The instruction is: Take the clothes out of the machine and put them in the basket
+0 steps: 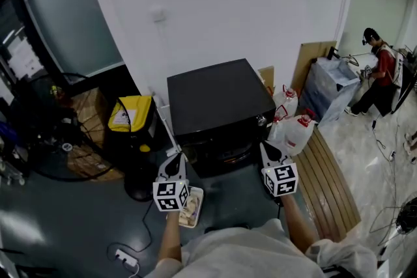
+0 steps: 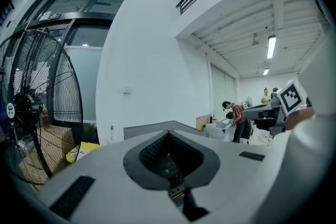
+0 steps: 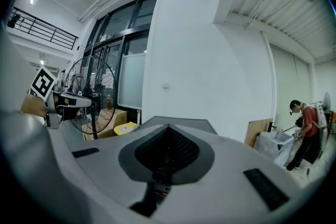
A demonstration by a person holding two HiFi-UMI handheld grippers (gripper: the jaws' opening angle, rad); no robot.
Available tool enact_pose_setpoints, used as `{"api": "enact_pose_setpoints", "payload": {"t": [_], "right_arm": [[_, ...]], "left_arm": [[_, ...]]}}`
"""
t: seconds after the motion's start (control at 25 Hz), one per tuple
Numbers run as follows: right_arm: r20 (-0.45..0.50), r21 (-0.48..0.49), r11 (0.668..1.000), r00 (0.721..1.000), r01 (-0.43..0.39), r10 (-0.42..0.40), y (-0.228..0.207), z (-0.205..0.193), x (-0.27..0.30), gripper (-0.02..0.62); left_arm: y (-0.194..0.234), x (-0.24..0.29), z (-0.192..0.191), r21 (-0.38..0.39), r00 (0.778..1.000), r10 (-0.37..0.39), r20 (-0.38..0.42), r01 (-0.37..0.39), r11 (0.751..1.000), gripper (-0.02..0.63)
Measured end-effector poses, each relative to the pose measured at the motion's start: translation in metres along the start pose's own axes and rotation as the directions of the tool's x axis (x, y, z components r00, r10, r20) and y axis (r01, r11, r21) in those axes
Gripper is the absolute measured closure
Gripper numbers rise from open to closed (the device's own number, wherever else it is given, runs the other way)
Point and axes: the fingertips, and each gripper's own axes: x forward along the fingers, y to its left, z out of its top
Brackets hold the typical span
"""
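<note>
Hovering just before the machine (image 1: pixel 218 104): left gripper (image 1: pixel 174 165) at its left front corner, right gripper (image 1: pixel 268 152) at its right. Both sets of fingers closed, empty. Clothes unseen, presumably inside, straight ahead; neither hand clearly nearer.

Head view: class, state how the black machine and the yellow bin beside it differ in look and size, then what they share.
The black machine is much bigger than the yellow bin. The machine's top is plain and dark; the bin's is bright yellow with a label. Both stand by the white wall.
</note>
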Motion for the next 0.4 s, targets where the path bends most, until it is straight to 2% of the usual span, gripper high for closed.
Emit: {"api": "enact_pose_setpoints", "payload": {"t": [0.4], "right_arm": [[-0.015,-0.018,1.000,1.000,-0.005,0.005,0.0071,-0.0041,0.0058,0.572]], "left_arm": [[0.0030,0.0026,-0.0005,-0.006,1.000,0.005,0.000,-0.005,1.000,0.588]]}}
